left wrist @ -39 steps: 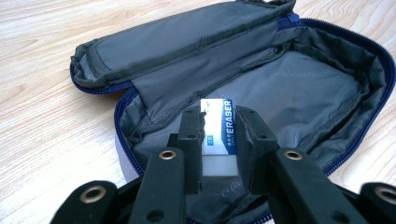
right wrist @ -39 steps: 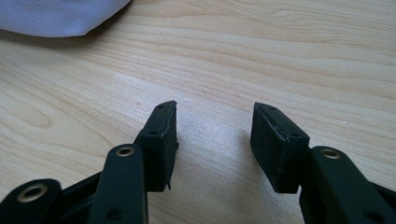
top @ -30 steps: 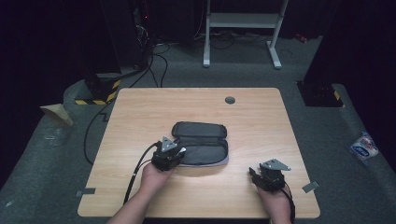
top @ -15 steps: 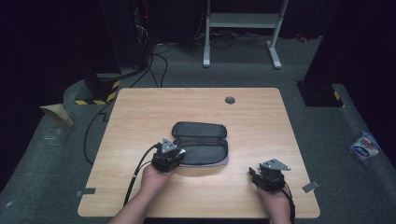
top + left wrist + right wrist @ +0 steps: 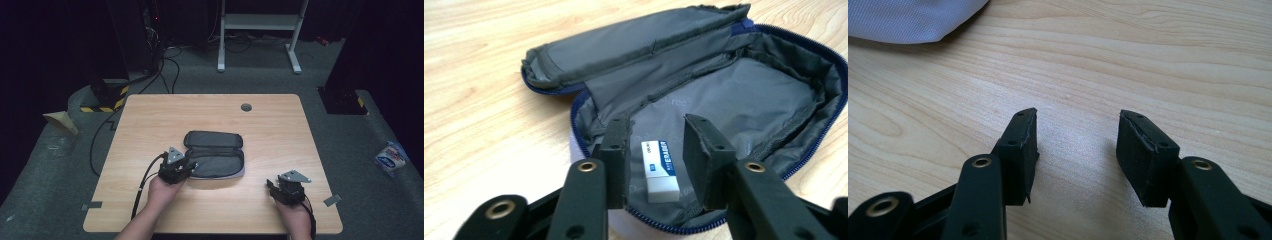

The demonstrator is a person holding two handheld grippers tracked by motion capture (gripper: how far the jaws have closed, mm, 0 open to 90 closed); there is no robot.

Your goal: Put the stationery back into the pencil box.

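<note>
- The small white rectangular eraser with a blue printed sleeve lies flat on the grey lining inside the open dark grey fabric pencil case with a blue zip, near its near-left end.
- The case rests toward the near middle of the light wooden surface, its lid flap folded back to the far side, so the pocket is fully open.
- The left gripper hangs just over the case's near-left edge; its jaws stand apart on either side of the eraser and do not look to be touching it.
- Judged from this, the eraser is already inside the case, or about to be picked out of it; which of the two cannot be told. Either way, the zip is undone and closing the case is left to do.
- The right gripper sits well to the right of the case over bare wood, jaws spread with nothing between them.
</note>
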